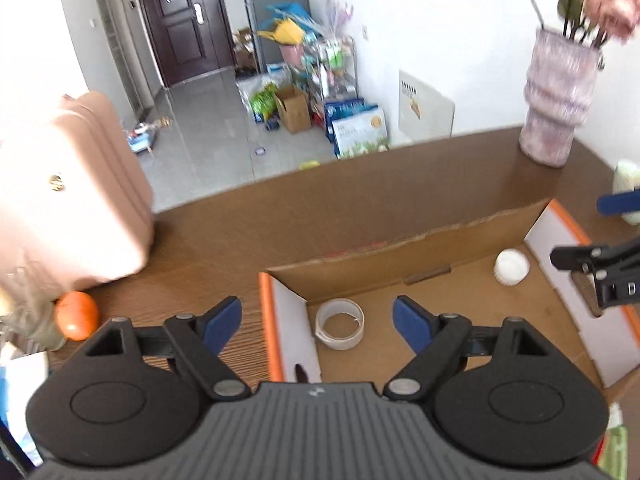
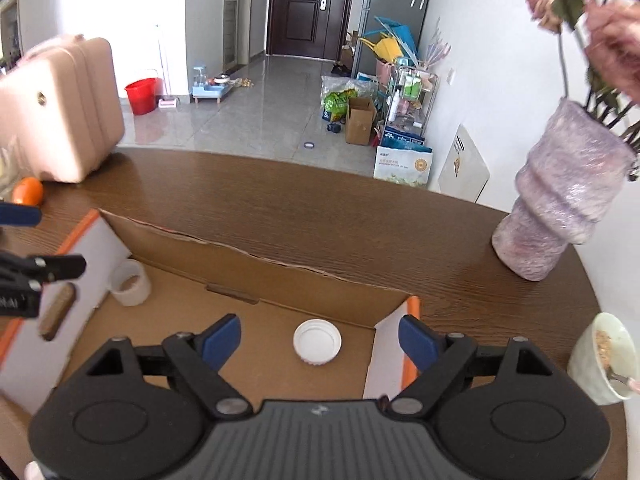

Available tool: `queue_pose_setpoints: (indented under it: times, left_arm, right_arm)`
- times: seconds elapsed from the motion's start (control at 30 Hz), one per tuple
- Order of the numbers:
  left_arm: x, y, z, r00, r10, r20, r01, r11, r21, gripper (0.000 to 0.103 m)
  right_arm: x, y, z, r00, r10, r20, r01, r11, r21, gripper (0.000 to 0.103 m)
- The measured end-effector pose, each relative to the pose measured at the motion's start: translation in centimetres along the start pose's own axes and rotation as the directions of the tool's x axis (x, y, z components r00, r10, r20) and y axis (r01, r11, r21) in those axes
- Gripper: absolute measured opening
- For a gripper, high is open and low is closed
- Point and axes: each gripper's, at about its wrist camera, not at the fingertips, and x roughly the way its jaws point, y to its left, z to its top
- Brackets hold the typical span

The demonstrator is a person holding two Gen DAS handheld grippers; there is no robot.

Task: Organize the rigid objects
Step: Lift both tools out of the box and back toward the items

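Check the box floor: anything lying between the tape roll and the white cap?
Nothing. In the left wrist view, bare cardboard box floor runs from the tape roll to the white cap. The right wrist view agrees.

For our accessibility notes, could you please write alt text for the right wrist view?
The open right gripper hovers over a shallow cardboard box on a wooden table, with a white lid lying below its empty jaws. A tape roll sits at the box's left end; a vase and a bowl stand to the right.
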Motion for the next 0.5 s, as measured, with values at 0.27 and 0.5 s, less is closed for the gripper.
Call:
queue_pose_setpoints:
  times: [0.27, 0.5]
  left_arm:
    - [-10.0, 0.3, -0.1, 0.993, 0.029, 0.115, -0.030, 1.000, 0.007, 0.089]
    - [-19.2, 1.3, -0.2, 0.966, 0.045, 0.253, -0.040, 0.999, -0.023, 0.094]
  right_arm:
    - [-8.7, 0.5, -0.1, 0.996, -0.002, 0.094, 0.000, 1.000, 0.021, 0.089]
    - [-16.1, 0.0, 0.0, 0.977, 0.001, 0.211, -0.005, 1.000, 0.019, 0.089]
